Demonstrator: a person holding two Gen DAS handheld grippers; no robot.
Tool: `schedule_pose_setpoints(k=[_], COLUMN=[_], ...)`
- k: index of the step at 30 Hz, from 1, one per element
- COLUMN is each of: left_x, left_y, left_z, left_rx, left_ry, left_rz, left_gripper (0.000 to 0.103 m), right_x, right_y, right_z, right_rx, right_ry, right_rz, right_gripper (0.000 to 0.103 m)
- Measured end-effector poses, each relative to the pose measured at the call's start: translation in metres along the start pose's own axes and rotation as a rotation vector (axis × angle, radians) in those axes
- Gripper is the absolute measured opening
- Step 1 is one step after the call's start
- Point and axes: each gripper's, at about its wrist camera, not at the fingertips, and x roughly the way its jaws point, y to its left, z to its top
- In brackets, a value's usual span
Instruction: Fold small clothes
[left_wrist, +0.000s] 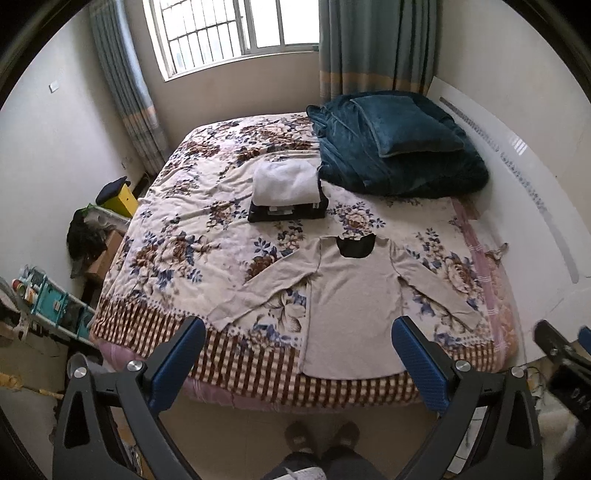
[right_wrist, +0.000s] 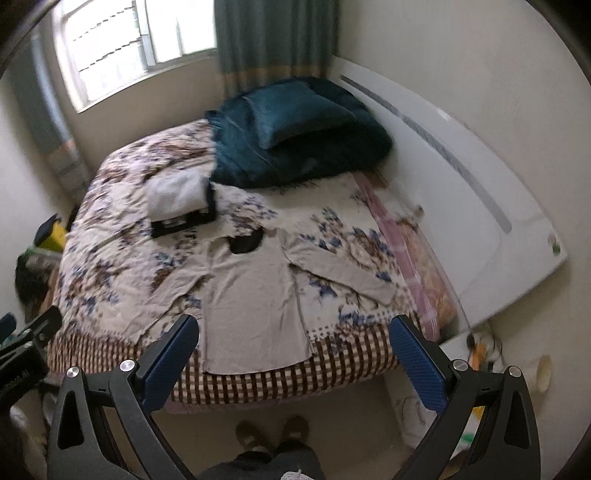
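Note:
A beige long-sleeved shirt (left_wrist: 351, 299) lies flat on the flowered bed near its front edge, sleeves spread to both sides, a black patch at the neck; it also shows in the right wrist view (right_wrist: 251, 299). My left gripper (left_wrist: 299, 332) is open and empty, held above the bed's front edge, fingers either side of the shirt's hem. My right gripper (right_wrist: 295, 328) is open and empty, held over the same edge. The right gripper's tip (left_wrist: 554, 343) shows at the right edge of the left wrist view.
A stack of folded clothes, white on black (left_wrist: 288, 192), lies mid-bed. A teal quilt and pillow (left_wrist: 399, 144) are piled at the far right by the white headboard (left_wrist: 524, 184). Boxes and clutter (left_wrist: 92, 240) stand left of the bed. The person's feet (left_wrist: 321, 435) are below.

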Motion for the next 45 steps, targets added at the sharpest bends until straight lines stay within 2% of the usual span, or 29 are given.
schedule_pose_setpoints(k=[4, 6, 11, 16, 22, 29, 32, 33, 34, 36, 38, 39, 40, 43, 45], left_x=[0.053, 0.093, 0.185, 0.288, 0.401, 0.514, 0.547, 0.557, 0.565, 0.577, 0.585, 0.587, 0.588, 0.587, 0.584], left_y=[-0.008, -0.021, -0.05, -0.09, -0.131, -0.16, -0.17, -0.172, -0.174, -0.176, -0.181, -0.18, -0.179, -0.174, -0.167], left_z=[-0.006, -0.003, -0.004, -0.004, -0.013, -0.031, -0.038, -0.04, -0.041, -0.043, -0.042, -0.043, -0.042, -0.037, -0.034], left_rx=[0.033, 0.048, 0.061, 0.066, 0.044, 0.02, 0.017, 0.016, 0.015, 0.018, 0.021, 0.02, 0.013, -0.019, -0.039], left_ry=[0.012, 0.022, 0.112, 0.219, 0.348, 0.443, 0.47, 0.478, 0.483, 0.488, 0.487, 0.487, 0.486, 0.486, 0.486], left_rz=[0.022, 0.044, 0.072, 0.114, 0.166, 0.227, 0.242, 0.246, 0.24, 0.235, 0.224, 0.218, 0.208, 0.18, 0.164], left_gripper=[0.103, 0.103, 0.103, 0.103, 0.103, 0.103, 0.103, 0.103, 0.103, 0.103, 0.103, 0.103, 0.103, 0.103, 0.103], right_x=[0.073, 0.114, 0.228, 0.349, 0.485, 0.611, 0.648, 0.659, 0.665, 0.672, 0.67, 0.669, 0.668, 0.659, 0.649], right_y=[-0.026, -0.046, -0.114, -0.189, -0.266, -0.312, -0.321, -0.323, -0.323, -0.322, -0.316, -0.311, -0.305, -0.275, -0.243], right_z=[-0.006, -0.01, -0.03, -0.054, -0.078, -0.106, -0.118, -0.123, -0.125, -0.127, -0.121, -0.116, -0.109, -0.078, -0.05], right_rx=[0.118, 0.181, 0.356, 0.549, 0.759, 0.957, 1.058, 1.101, 1.122, 1.178, 1.175, 1.159, 1.135, 1.007, 0.88], right_ry=[0.034, 0.066, 0.191, 0.294, 0.363, 0.381, 0.382, 0.376, 0.373, 0.329, 0.273, 0.25, 0.234, 0.19, 0.155], right_rz=[-0.094, -0.129, -0.208, -0.223, -0.229, -0.206, -0.207, -0.197, -0.199, -0.203, -0.232, -0.237, -0.243, -0.251, -0.237], right_gripper=[0.103, 0.103, 0.103, 0.103, 0.103, 0.102, 0.09, 0.083, 0.073, 0.064, 0.04, 0.02, 0.008, 0.007, 0.007])
